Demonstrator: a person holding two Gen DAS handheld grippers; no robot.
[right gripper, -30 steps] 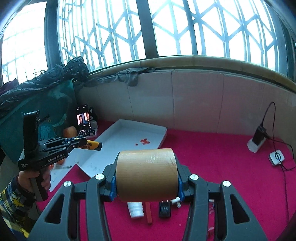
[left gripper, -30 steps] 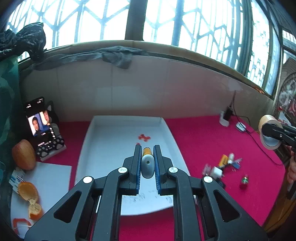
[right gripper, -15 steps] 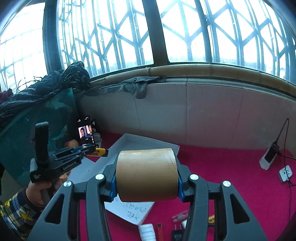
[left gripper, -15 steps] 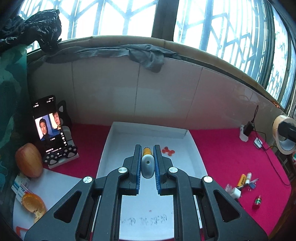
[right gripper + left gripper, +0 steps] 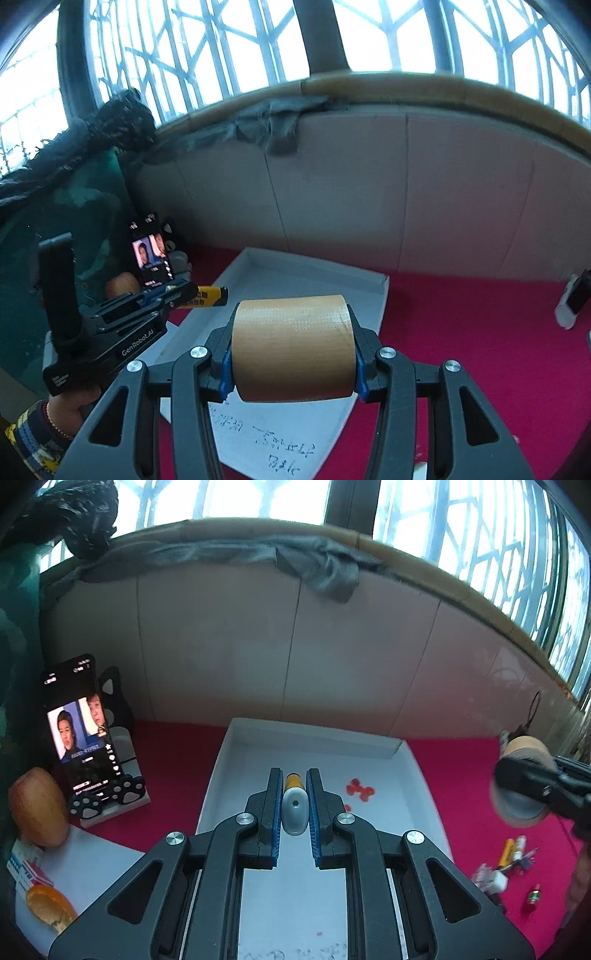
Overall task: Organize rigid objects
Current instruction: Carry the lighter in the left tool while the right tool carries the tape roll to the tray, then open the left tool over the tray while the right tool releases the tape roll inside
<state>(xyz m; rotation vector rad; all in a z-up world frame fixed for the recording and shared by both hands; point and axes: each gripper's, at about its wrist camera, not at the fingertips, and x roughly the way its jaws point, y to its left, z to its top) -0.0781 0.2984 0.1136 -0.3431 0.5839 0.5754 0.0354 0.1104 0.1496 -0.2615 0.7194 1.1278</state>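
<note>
A crimson cloth covered the bench [image 5: 461,775], which ran up against a pale tiled wall under tall lattice windows; a grey rag [image 5: 317,568] hung over the sill and a black plastic bag [image 5: 85,513] sat bunched in the left corner. A shallow white cardboard tray [image 5: 317,734] lay on the cloth, with small red pieces [image 5: 360,790] on its floor and handwriting on its near end. To its left a phone [image 5: 79,731] with a lit screen leaned in a paw-print stand, next to an apple [image 5: 37,808] and orange peel [image 5: 50,908] on white paper. To its right a loose cluster of small items [image 5: 506,864] lay scattered on the cloth.

The left gripper [image 5: 294,794] hovered over the tray, its blue-padded fingers clenched on a slim tube [image 5: 294,805] with a grey rounded end and a yellow-orange body; in the right wrist view the tube [image 5: 207,295] showed a yellow body with black print, sticking out over the tray's left rim. A hand [image 5: 70,406] in a patterned sleeve held that tool.

The right gripper [image 5: 293,354] grasped a roll of tan tape [image 5: 291,350] by its flat sides, the matte, faintly woven band lying crosswise between the fingers, above the tray's near right part.
</note>
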